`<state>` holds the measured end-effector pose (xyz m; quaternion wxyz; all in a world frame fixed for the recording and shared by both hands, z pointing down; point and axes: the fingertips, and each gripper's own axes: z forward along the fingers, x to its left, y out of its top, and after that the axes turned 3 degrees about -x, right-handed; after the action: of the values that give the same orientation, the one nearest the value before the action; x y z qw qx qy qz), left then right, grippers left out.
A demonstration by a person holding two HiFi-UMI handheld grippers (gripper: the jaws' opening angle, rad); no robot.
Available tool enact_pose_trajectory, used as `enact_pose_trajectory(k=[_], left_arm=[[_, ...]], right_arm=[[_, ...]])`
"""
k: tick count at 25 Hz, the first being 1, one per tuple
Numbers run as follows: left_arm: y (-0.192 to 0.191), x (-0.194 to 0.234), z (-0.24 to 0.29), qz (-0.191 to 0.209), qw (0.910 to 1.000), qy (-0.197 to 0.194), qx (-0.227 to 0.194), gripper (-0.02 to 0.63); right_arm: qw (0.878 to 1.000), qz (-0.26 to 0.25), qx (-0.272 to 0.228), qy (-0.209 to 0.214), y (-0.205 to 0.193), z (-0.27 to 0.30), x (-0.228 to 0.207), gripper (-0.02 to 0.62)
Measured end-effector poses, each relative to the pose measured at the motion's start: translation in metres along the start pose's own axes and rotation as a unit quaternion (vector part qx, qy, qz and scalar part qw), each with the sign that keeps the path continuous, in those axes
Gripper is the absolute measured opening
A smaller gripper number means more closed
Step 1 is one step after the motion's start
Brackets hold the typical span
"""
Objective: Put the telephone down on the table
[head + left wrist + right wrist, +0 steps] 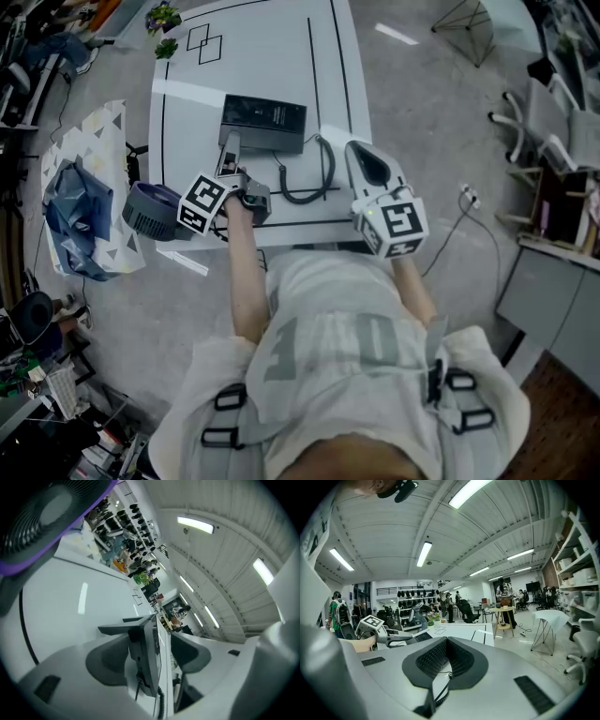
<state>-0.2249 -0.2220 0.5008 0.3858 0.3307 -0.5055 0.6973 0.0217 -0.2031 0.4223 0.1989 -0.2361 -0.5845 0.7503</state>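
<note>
White desk (262, 56) marked with black lines carries the black rectangular telephone (262, 124), lying flat, its coiled black cord (325, 176) trailing alongside. Left claw (229, 156) at its near edge, jaws apart. Right claw (366, 165) jaws together.

The table (253, 56) is white with thin black lines. The telephone (264, 122) is black. The fan (150, 214) on the left is dark with a purple rim.
</note>
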Motion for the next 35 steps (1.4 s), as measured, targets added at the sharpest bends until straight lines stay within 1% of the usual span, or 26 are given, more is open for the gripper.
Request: enact_pose_trajectory(k=[2, 4, 6, 8, 10, 13, 16, 19, 21, 23, 24, 26, 28, 29, 30, 33, 35], left_arm=[[0.007, -0.006, -0.007, 0.051, 0.9984, 0.022, -0.010, 0.265], [0.017, -0.017, -0.013, 0.097, 0.9943, 0.035, -0.025, 0.265], [0.027, -0.030, -0.015, 0.145, 0.9878, 0.043, -0.037, 0.265], [0.037, -0.044, -0.017, 0.197, 0.9781, 0.047, -0.047, 0.265], [0.046, -0.058, -0.019, 0.253, 0.9644, 0.047, -0.060, 0.265], [0.053, -0.083, -0.027, 0.334, 0.9381, 0.040, -0.081, 0.262], [0.051, -0.110, -0.031, 0.393, 0.9150, 0.018, -0.090, 0.241], [0.043, -0.129, -0.037, 0.425, 0.9002, -0.002, -0.097, 0.181], [0.038, -0.136, -0.042, 0.443, 0.8901, -0.003, -0.107, 0.147], [0.038, -0.141, -0.048, 0.454, 0.8811, -0.003, -0.132, 0.096], [0.038, -0.144, -0.052, 0.458, 0.8767, -0.004, -0.146, 0.056], [0.035, -0.149, -0.058, 0.475, 0.8645, -0.006, -0.164, 0.027], [0.028, -0.150, -0.059, 0.498, 0.8520, -0.004, -0.163, 0.011], [0.025, -0.149, -0.058, 0.504, 0.8490, -0.001, -0.157, 0.008], [0.022, -0.146, -0.057, 0.507, 0.8483, 0.003, -0.153, 0.008], [0.017, -0.134, -0.057, 0.507, 0.8500, 0.015, -0.142, 0.006], [0.016, -0.125, -0.055, 0.510, 0.8485, 0.027, -0.137, 0.006]], right_arm=[[1.000, -0.001, -0.001, 0.000, 0.002, 0.001, 0.001, 0.006], [1.000, -0.002, -0.002, 0.001, 0.005, 0.001, 0.002, 0.006], [1.000, -0.003, -0.005, 0.003, 0.006, 0.003, 0.002, 0.006], [1.000, -0.003, -0.006, 0.004, 0.007, 0.005, 0.002, 0.006], [1.000, -0.003, -0.007, 0.005, 0.008, 0.006, 0.004, 0.006], [1.000, -0.007, -0.011, 0.011, 0.011, 0.009, 0.006, 0.006], [1.000, -0.006, -0.013, 0.011, 0.013, 0.012, 0.005, 0.006], [1.000, -0.005, -0.013, 0.008, 0.013, 0.013, 0.004, 0.006], [1.000, -0.007, -0.015, 0.009, 0.015, 0.014, 0.005, 0.006], [1.000, -0.010, -0.019, 0.013, 0.018, 0.015, 0.006, 0.008], [1.000, -0.010, -0.020, 0.013, 0.018, 0.015, 0.006, 0.006], [1.000, -0.010, -0.021, 0.013, 0.018, 0.016, 0.006, 0.006], [1.000, -0.010, -0.020, 0.010, 0.019, 0.016, 0.005, 0.006], [1.000, -0.009, -0.018, 0.006, 0.018, 0.017, 0.004, 0.006], [1.000, -0.009, -0.014, 0.001, 0.017, 0.017, 0.003, 0.006], [1.000, -0.016, -0.002, -0.006, 0.014, 0.019, 0.002, 0.008], [1.000, -0.022, 0.003, -0.006, 0.012, 0.019, 0.002, 0.006]])
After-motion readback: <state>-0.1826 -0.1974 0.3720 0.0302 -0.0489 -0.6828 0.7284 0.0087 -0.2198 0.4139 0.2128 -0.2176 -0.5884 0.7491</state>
